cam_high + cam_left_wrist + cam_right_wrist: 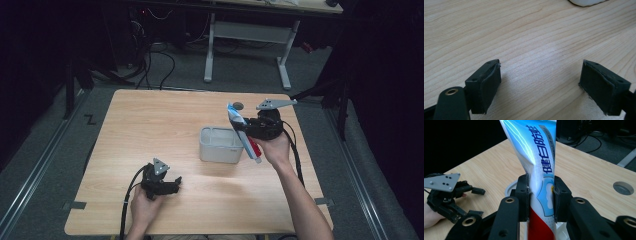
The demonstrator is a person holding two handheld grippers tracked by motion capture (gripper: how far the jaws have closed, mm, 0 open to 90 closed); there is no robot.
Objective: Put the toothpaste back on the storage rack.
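Observation:
A blue, white and red toothpaste tube is pinched across its middle by my right gripper, which is shut on it. The tube hangs tilted in the air just right of and above a white rectangular bin, its flat blue end up and its red end low. Part of that bin's rim peeks out below the jaws in the right gripper view. My left gripper rests low over bare wood near the table's front, open with nothing between its pads; it appears again at the left of the right gripper view.
The wooden table has a round grey cable port near its far edge. Beyond it stand a white desk frame and floor cables. The bin's rounded white base lies at the top of the left gripper view.

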